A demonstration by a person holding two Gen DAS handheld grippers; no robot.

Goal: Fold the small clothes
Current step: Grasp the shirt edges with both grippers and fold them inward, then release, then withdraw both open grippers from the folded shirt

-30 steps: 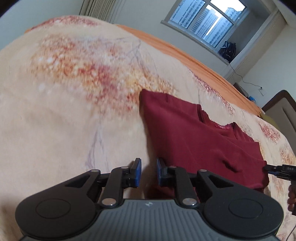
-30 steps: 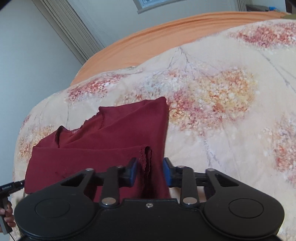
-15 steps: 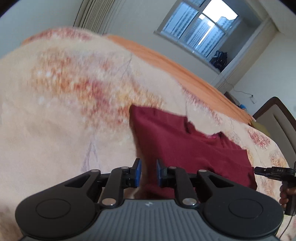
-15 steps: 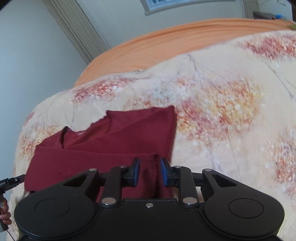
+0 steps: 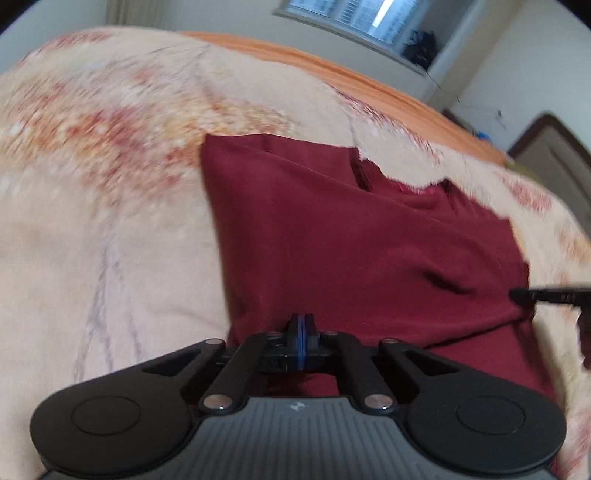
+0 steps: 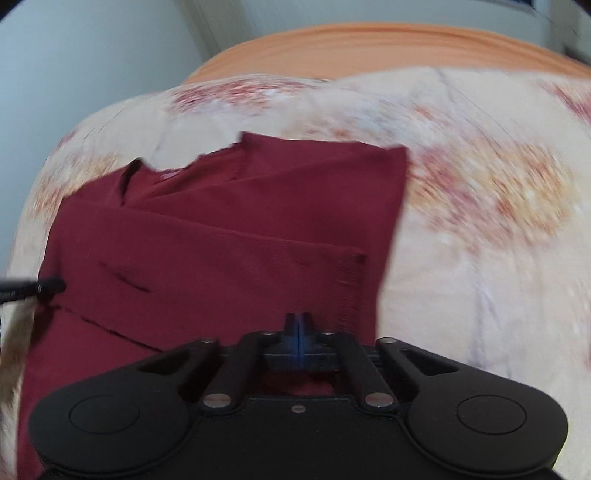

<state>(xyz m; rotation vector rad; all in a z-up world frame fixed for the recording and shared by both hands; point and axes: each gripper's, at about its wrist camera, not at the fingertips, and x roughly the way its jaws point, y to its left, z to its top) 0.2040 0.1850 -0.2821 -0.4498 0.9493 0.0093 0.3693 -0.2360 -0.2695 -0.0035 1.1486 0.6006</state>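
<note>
Garment: a dark red garment (image 5: 351, 243) lies partly folded on a bed, one layer turned over another, neckline toward the far side.
Bed cover: a cream bedspread (image 5: 110, 221) with red and orange blossom print lies under the garment; an orange sheet (image 5: 332, 74) shows along its far edge.
Left gripper: the left gripper (image 5: 301, 325) points down at the garment's near left edge. Its jaws have just been closing and now meet, blue pads together. Whether cloth is pinched between them cannot be told.
Right gripper: the right gripper (image 6: 297, 325) sits over the near right edge, beside a stitched hem. Its jaws have just been closing and now meet; pinched cloth cannot be told.
Room: a window (image 5: 351, 14) and pale walls lie beyond the bed.
</note>
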